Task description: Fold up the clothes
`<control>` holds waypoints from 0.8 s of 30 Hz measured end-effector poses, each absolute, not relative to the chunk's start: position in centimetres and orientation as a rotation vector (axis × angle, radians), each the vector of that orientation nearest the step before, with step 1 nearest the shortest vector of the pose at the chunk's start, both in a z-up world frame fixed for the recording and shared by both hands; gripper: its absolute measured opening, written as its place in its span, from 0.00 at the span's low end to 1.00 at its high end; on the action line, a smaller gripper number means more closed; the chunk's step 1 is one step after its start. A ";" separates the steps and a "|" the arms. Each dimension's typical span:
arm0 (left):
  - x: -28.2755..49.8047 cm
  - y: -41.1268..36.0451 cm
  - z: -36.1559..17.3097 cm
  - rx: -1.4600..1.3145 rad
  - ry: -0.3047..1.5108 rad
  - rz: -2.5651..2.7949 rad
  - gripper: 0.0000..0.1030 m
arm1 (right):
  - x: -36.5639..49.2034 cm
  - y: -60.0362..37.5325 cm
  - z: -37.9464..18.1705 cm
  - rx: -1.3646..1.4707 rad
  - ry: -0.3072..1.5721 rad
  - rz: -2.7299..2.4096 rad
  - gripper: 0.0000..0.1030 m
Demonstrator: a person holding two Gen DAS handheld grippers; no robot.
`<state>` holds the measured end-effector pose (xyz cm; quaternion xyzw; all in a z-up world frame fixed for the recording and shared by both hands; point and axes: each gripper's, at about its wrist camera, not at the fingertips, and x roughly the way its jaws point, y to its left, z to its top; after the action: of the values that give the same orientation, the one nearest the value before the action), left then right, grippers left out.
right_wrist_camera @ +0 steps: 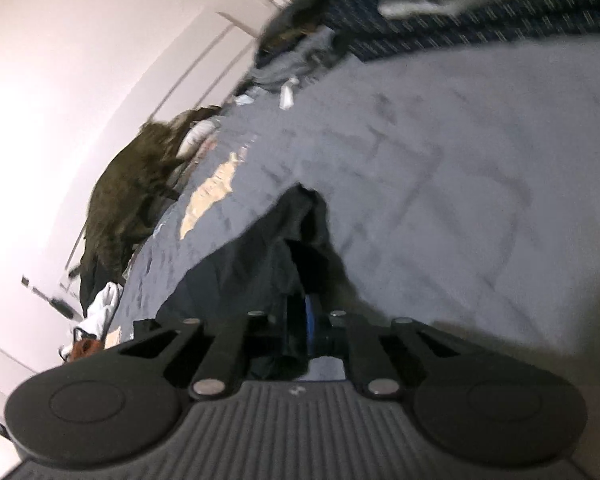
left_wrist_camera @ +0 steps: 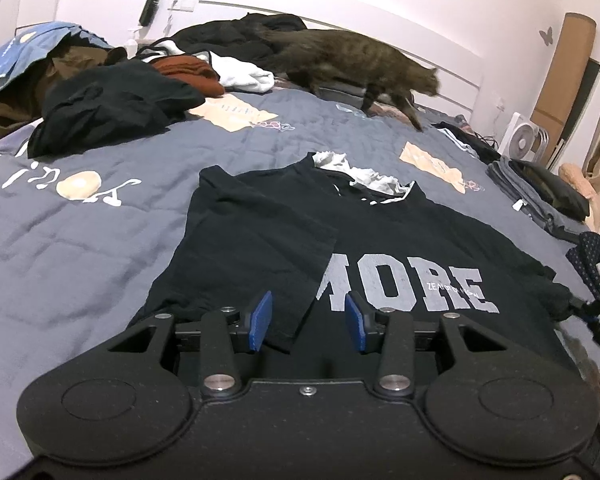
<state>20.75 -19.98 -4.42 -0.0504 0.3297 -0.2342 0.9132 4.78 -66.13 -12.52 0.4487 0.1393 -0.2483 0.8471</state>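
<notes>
So, right sleeve of the black "MORE" t-shirt (left_wrist_camera: 400,248) is next.
It's flat on the grey duvet (left_wrist_camera: 80,240), left side folded in. My right gripper (right_wrist_camera: 300,320) pinches its sleeve; left gripper (left_wrist_camera: 307,320) hovers open. Next I carry it across, cat (left_wrist_camera: 352,64) permitting.

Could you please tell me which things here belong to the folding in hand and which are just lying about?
In use: black T-shirt; left hand-held gripper; right hand-held gripper, shut on the shirt's fabric.

Lying about: cat; clothes pile; grey duvet; fan.
</notes>
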 end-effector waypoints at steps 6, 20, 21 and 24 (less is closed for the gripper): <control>20.8 -20.1 -4.4 -0.095 0.679 -0.480 0.40 | 7.3 -60.7 -7.5 0.481 0.322 -0.404 0.07; 20.1 -20.9 -4.1 -0.036 0.674 -0.509 0.47 | 10.4 -47.7 -8.9 -0.109 0.747 0.099 0.11; 19.8 -21.2 -3.9 -0.016 0.665 -0.523 0.47 | 10.1 -48.1 -8.5 -0.067 0.733 0.086 0.13; 18.4 -22.6 -3.4 0.065 0.614 -0.562 0.47 | 9.0 -49.4 -7.0 0.067 0.684 0.056 0.25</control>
<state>18.45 -22.61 -3.39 0.0314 0.2982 -0.2729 0.9141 8.96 -49.44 -7.04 0.0327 0.3352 0.0274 0.9412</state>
